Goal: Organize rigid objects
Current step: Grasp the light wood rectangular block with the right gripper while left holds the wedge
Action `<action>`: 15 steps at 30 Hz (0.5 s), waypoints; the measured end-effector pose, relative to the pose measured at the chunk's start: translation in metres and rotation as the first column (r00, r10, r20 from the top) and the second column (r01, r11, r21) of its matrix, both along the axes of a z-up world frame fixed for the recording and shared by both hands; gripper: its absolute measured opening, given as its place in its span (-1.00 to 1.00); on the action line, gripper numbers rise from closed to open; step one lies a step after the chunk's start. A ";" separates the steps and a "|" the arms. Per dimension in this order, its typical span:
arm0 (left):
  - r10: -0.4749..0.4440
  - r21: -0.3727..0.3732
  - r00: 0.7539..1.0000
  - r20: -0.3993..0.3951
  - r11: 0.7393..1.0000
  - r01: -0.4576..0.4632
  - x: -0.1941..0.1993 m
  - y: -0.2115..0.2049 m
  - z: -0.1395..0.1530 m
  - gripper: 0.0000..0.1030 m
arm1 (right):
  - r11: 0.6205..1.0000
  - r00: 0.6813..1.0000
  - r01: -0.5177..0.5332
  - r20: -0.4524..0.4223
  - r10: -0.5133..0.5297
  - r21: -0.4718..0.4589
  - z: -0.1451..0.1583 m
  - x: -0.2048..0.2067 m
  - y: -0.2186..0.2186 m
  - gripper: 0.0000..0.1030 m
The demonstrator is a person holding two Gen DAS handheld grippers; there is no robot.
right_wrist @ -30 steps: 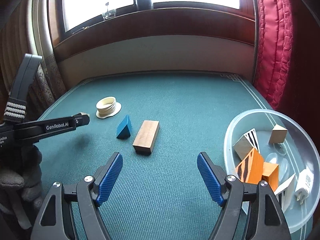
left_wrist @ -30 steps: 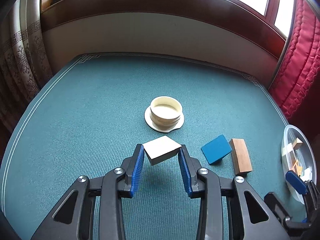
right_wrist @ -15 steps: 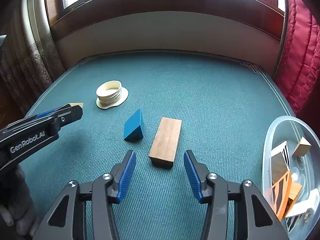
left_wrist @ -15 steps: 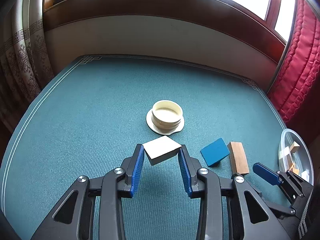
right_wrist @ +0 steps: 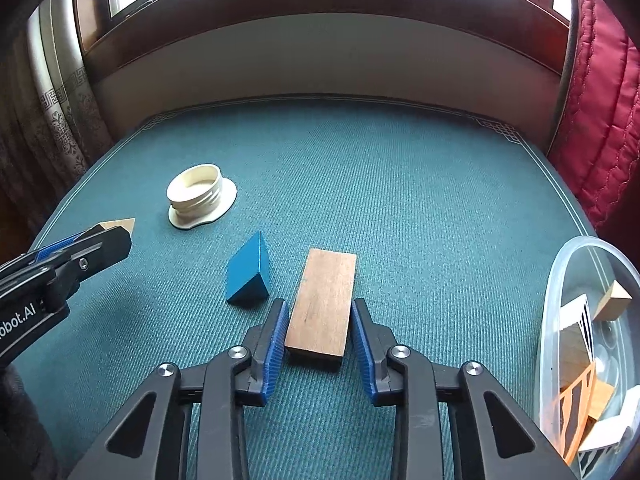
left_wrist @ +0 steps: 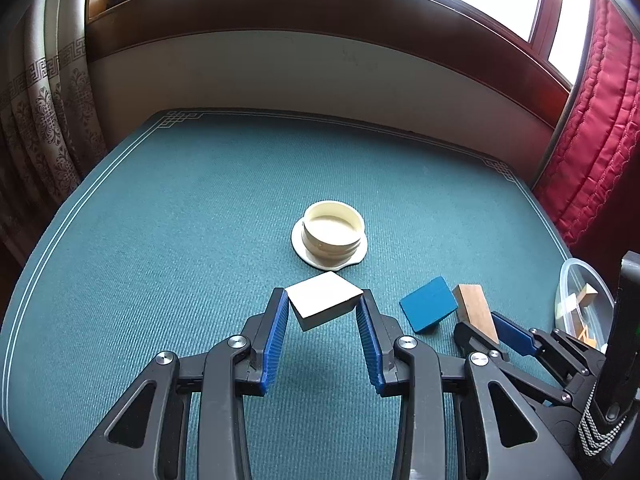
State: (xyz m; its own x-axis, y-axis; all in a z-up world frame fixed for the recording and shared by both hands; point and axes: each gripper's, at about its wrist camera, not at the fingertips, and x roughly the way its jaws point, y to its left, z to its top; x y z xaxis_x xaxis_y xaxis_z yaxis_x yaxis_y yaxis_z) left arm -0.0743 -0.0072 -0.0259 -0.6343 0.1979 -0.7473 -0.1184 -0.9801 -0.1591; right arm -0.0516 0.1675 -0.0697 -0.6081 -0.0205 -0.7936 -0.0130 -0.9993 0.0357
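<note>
My left gripper (left_wrist: 323,306) is shut on a white block (left_wrist: 323,299) and holds it above the green table; it shows at the left of the right wrist view (right_wrist: 116,232). My right gripper (right_wrist: 319,314) has its jaws around the near end of a brown wooden block (right_wrist: 323,306) lying on the table, pads close to its sides, contact unclear. A blue wedge (right_wrist: 248,274) lies just left of the wooden block. In the left wrist view the wedge (left_wrist: 428,309), wooden block (left_wrist: 476,312) and right gripper (left_wrist: 486,326) sit at the right.
A cream ring-shaped lid (right_wrist: 199,194) stands at the far left of the table (right_wrist: 400,200), also seen in the left wrist view (left_wrist: 332,234). A clear plastic bowl (right_wrist: 560,280) with several blocks sits at the right edge. A red curtain (right_wrist: 600,100) hangs beyond it.
My right gripper has moved forward and left to the wooden block and narrowed its jaws around it. My left gripper still holds the white block, almost unmoved.
</note>
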 end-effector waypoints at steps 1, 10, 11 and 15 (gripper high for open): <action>-0.001 -0.001 1.000 -0.001 1.000 0.001 0.000 0.001 0.000 -0.30 | 1.000 1.000 0.004 -0.006 -0.004 -0.007 0.001 0.000 0.002 -0.38; -0.009 -0.012 1.000 -0.002 1.000 0.009 0.004 0.008 -0.003 -0.30 | 0.997 0.998 0.015 -0.067 -0.020 -0.076 0.013 0.022 0.018 -0.40; -0.011 -0.013 1.000 -0.002 1.000 0.011 0.003 0.009 -0.003 -0.30 | 0.996 0.997 0.016 -0.068 -0.021 -0.083 0.013 0.024 0.020 -0.40; -0.018 -0.015 1.000 -0.005 1.000 0.018 0.004 0.010 -0.002 -0.30 | 0.993 0.996 0.025 -0.083 -0.035 -0.115 0.016 0.031 0.027 -0.40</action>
State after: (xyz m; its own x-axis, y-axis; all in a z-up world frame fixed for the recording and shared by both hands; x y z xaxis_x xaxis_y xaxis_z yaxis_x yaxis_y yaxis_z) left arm -0.0705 0.0027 -0.0278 -0.6348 0.1987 -0.7467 -0.1373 -0.9800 -0.1441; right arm -0.0202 0.1950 -0.0540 -0.6751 -0.0880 -0.7325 -0.0349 -0.9879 0.1509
